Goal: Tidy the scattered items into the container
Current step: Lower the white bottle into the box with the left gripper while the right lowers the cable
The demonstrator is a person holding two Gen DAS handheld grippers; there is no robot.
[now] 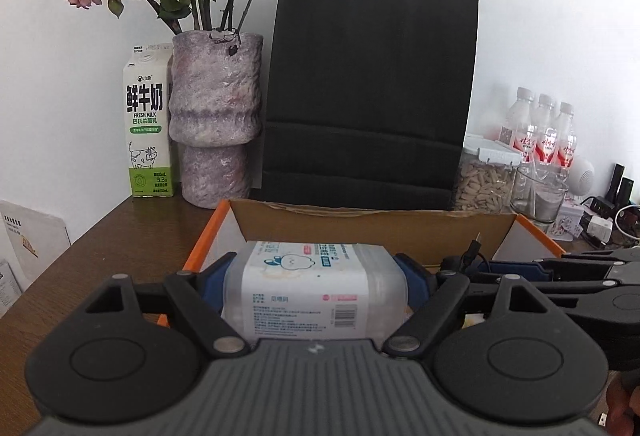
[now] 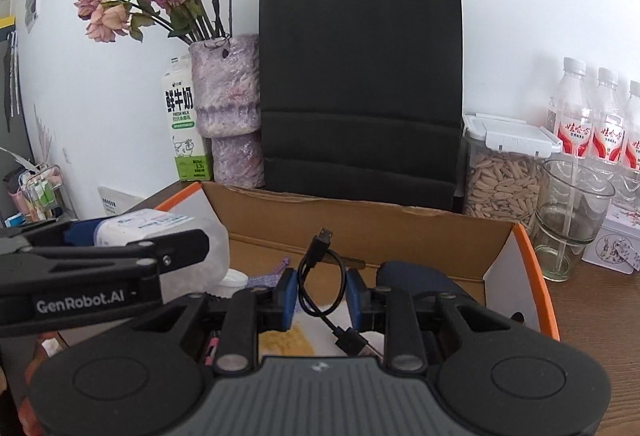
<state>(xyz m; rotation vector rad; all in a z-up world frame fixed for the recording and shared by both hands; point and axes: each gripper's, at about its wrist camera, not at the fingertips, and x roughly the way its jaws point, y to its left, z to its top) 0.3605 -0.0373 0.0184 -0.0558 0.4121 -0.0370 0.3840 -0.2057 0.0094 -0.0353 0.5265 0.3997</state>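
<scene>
Both my grippers hover over cardboard box (image 2: 360, 224): left gripper (image 1: 316, 276) clamps wipes pack (image 1: 316, 292), right gripper (image 2: 322, 294) pinches black USB cable (image 2: 320, 268); navy item (image 2: 416, 274), purple cloth (image 2: 272, 278) inside box.

The left claw (image 1: 316, 276) hides the lower half of a clear plastic box (image 1: 316, 284), its small label print unreadable. The cardboard box (image 2: 360, 232) floor lies mostly masked behind the right claw (image 2: 322, 294); a dark blue item (image 2: 416, 274) and a yellow patch (image 2: 286, 342) there stay unidentifiable. The rightmost water bottle (image 2: 634, 124) is cut by the frame edge.
</scene>
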